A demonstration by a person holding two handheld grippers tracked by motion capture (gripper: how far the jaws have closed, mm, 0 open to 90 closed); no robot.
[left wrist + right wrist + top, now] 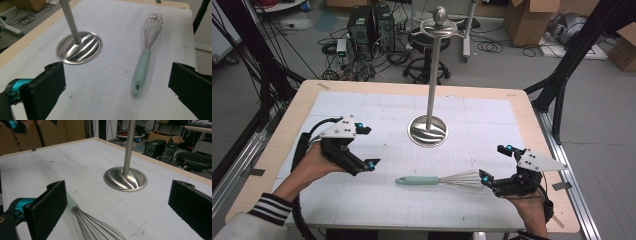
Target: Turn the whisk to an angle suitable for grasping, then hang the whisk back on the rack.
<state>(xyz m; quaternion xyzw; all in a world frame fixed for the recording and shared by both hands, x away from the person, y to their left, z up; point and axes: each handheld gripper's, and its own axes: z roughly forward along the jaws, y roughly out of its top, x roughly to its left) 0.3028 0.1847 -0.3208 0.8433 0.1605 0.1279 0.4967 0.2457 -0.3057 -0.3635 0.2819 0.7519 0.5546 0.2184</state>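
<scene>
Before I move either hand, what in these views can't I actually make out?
- Top of the stand: cut off by the upper edge in the left and right gripper views.
- Whisk handle: behind the right gripper's finger in the right gripper view; wires run off the bottom edge.
- Whether the right gripper touches the whisk wires: too small to tell in the high view.

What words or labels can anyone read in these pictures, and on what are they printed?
"nds by J": dark, cut-off letters on the brown cardboard box at the top left of the right gripper view, partly hidden by the other gripper.
Nothing readable on the whisk, the metal stand, the white grid mat or the floor boxes.
</scene>
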